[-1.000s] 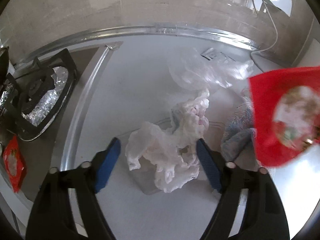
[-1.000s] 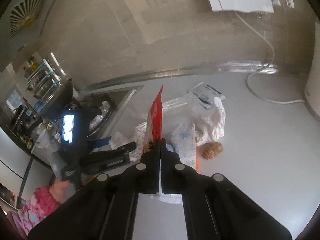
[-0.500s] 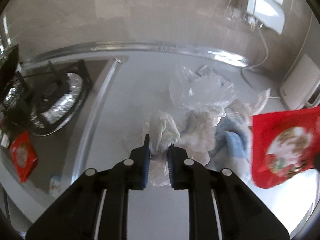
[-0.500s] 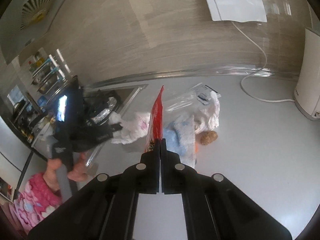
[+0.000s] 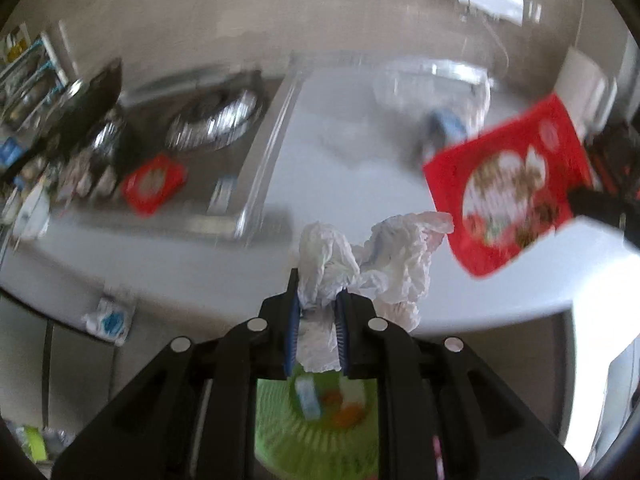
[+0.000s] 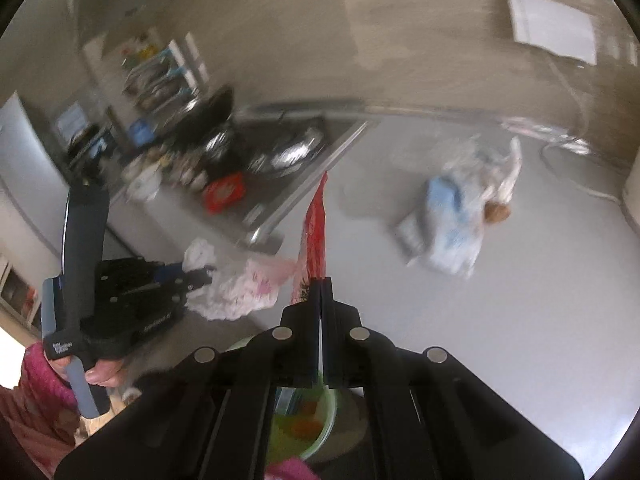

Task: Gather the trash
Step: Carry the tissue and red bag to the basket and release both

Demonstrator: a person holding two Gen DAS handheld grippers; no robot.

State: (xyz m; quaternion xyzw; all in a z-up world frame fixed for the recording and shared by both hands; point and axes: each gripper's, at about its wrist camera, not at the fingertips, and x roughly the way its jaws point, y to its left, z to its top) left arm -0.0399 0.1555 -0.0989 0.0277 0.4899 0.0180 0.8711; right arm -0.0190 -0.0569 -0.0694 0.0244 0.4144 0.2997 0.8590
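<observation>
Left fingers (image 5: 297, 312) pinch crumpled tissue (image 5: 360, 264); right fingers (image 6: 327, 300) clamp blurred red wrapper (image 6: 314, 236).

A grey counter (image 5: 352, 152) spreads ahead of the fingers (image 5: 291, 320). To their left and farther off sits a steel stove top (image 5: 224, 124) with foil-lined burners. A wall rack (image 6: 160, 76) of blurred kitchenware hangs beyond it. Far ahead to the right, a white cable (image 6: 576, 168) trails down the tiled wall.
</observation>
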